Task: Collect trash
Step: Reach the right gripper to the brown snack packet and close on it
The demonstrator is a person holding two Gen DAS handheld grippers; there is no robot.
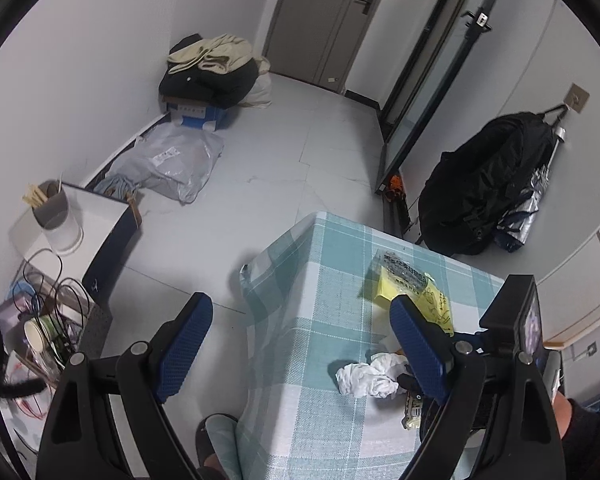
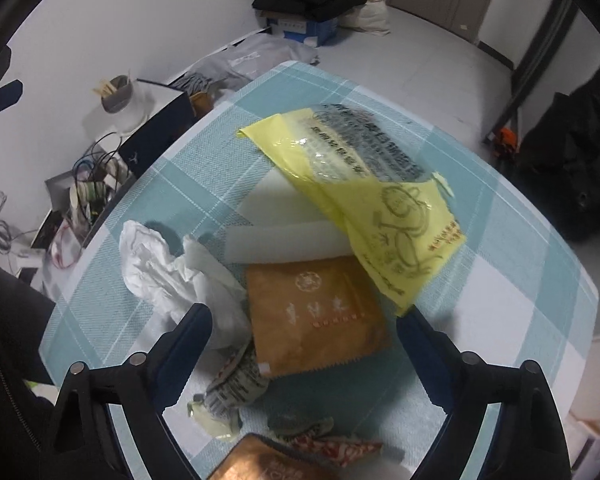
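Trash lies on a table with a teal checked cloth. In the right wrist view I see a yellow plastic bag, an orange packet, crumpled white tissue, a white foam piece and small wrappers. My right gripper is open just above the orange packet. My left gripper is open and empty over the table's left edge. The tissue and yellow bag also show there, beside the right gripper.
A white box with a cup of chopsticks stands left of the table. Cables and clutter lie below it. A grey parcel bag and piled clothes sit by the far wall. A black backpack hangs at right.
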